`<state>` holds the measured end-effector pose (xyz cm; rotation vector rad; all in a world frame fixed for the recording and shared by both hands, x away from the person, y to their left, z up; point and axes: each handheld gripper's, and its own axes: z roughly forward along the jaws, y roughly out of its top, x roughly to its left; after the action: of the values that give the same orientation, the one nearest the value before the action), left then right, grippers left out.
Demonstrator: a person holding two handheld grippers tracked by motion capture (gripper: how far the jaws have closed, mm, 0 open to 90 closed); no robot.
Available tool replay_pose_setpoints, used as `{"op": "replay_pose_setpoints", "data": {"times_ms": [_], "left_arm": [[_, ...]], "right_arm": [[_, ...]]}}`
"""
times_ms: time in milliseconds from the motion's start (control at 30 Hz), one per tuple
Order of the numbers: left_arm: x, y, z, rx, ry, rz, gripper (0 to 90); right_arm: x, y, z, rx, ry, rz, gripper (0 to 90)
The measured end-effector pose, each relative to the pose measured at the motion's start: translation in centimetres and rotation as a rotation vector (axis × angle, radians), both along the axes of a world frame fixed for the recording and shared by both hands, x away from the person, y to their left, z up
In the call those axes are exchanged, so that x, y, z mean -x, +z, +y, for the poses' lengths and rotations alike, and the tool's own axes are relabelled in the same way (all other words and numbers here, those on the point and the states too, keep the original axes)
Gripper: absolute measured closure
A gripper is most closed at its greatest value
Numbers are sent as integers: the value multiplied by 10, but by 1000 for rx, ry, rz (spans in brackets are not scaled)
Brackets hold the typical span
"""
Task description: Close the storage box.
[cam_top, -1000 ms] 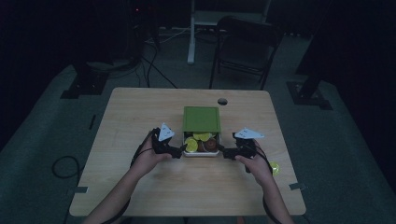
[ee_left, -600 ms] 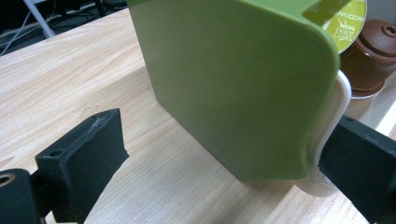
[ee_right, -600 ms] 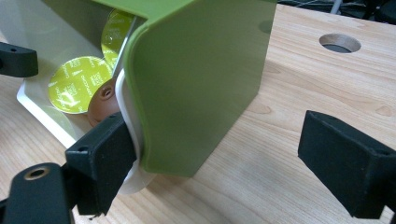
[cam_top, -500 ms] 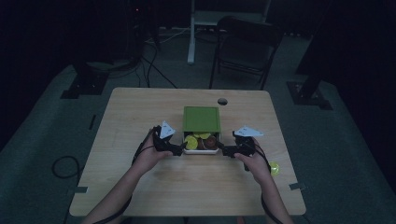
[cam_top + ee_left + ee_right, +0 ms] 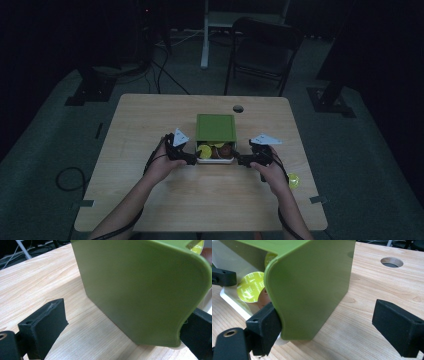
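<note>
Since both grippers are spread wide and clamp nothing, the work here looks like a two-sided nudge, not a pick. The green cover point(image 5: 215, 127) sits between the left gripper point(image 5: 189, 159) and right gripper point(image 5: 242, 160), just ahead of them. The white tray point(image 5: 215, 161) pokes out of its near end, right btwn the jaw tips.

In the left gripper view the inner jaw touches the cover's near rounded corner; the outer jaw hangs over bare table point(image 5: 150, 115). Right gripper view mirrors that: inner jaw against the corner, outer jaw well apart.

To do it well, IMO:
- keep the inner jaws level w/ each other so the cover slides straight, no twist
- press on the cover's edge, not the tray rim, or both move as one
- stay low, near the tabletop, so the cover doesn't tip up
- go slow; the yellow capsule point(image 5: 250, 290) and the brown capsule point(image 5: 263, 300) lie loose in the tray

Orientation: the cover's open mouth faces back toward the grippers, closed end away. Its slide axis runs straight out from btwn them; whether that is also the long side I can't tell, it looks near square.
</note>
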<state>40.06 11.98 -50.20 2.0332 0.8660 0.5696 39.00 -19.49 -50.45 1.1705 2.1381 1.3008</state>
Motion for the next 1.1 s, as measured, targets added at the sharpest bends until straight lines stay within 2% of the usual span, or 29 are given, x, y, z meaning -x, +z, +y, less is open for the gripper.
{"op": "replay_pose_setpoints", "data": {"times_ms": [233,633,667,833,967,1100], "left_arm": [[3,-2,-2,-7,-11,7,41],[13,5,-2,54,-38,27,41],[15,6,-2,58,-38,29,41],[22,9,-1,46,-56,24,40],[26,12,-1,60,-52,26,41],[29,13,2,54,-48,23,40]], "right_arm": [[2,0,1,1,-8,-11,119],[8,3,3,3,8,-27,123],[10,2,3,19,7,-23,123],[12,1,2,21,5,-12,123],[14,3,-1,11,-6,-12,123],[17,6,-3,26,-6,-24,123]]}}
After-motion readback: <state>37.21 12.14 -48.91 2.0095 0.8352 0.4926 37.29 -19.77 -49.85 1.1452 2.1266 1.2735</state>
